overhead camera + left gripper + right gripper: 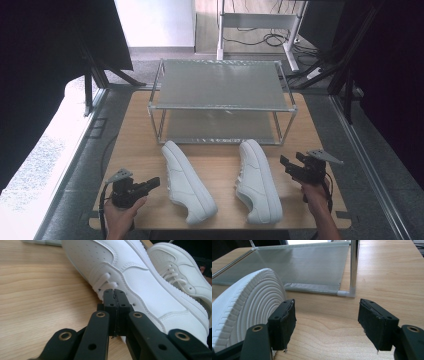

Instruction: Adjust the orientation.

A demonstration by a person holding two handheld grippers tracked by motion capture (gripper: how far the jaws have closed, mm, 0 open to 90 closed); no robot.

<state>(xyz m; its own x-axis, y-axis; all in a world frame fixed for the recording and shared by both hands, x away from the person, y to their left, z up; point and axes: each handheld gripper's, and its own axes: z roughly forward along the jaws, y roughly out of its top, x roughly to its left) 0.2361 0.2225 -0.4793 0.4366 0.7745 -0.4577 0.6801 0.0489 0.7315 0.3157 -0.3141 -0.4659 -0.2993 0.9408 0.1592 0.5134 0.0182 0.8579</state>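
While the left gripper (153, 183) points clenched jaws at the left shoe (187, 181), the right gripper (286, 165) hovers released.

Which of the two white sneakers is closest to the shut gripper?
The left sneaker, the one nearer the left gripper. Its laces sit right ahead of the closed fingers in the left gripper view; the right sneaker lies beyond it.

A: From where does the high view look?

B: From above the near edge of the light wooden table (140, 120), facing forward and down, well back.

A: And the gripper views?

B: The left gripper view sits low, close to the left white leather sneaker (140, 282). The right gripper view sits beside the right white sneaker's ribbed sole (249, 312), facing the two-tier metal-framed mesh rack (312, 267). All three share the table.
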